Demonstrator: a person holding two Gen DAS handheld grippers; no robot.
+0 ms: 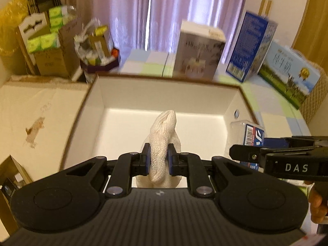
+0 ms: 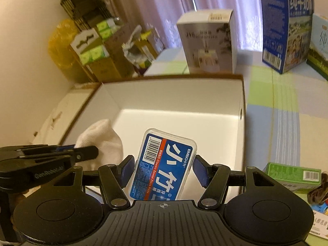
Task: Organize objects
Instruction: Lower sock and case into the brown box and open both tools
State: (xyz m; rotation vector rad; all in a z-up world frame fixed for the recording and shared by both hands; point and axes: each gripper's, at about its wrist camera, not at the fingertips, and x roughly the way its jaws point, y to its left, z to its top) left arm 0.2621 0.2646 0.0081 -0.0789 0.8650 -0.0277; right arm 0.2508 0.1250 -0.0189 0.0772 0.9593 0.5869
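Two grippers over the box

Both grippers reach level over the near edge of the white box [image 1: 114, 94]. The left gripper [image 1: 159, 157] pinches a white sock [image 1: 163, 139], which rises between its pads above the box floor. At its right, the right gripper [image 2: 164, 170] clamps a blue floss case [image 2: 166, 164], held tilted above the box's near right part.

You face pale lilac curtains [image 1: 131, 10] with daylight in the gap, a cream wall [image 2: 24, 41] to your left, and a checked pastel tablecloth [image 2: 287, 106] below. Soft, dim light.
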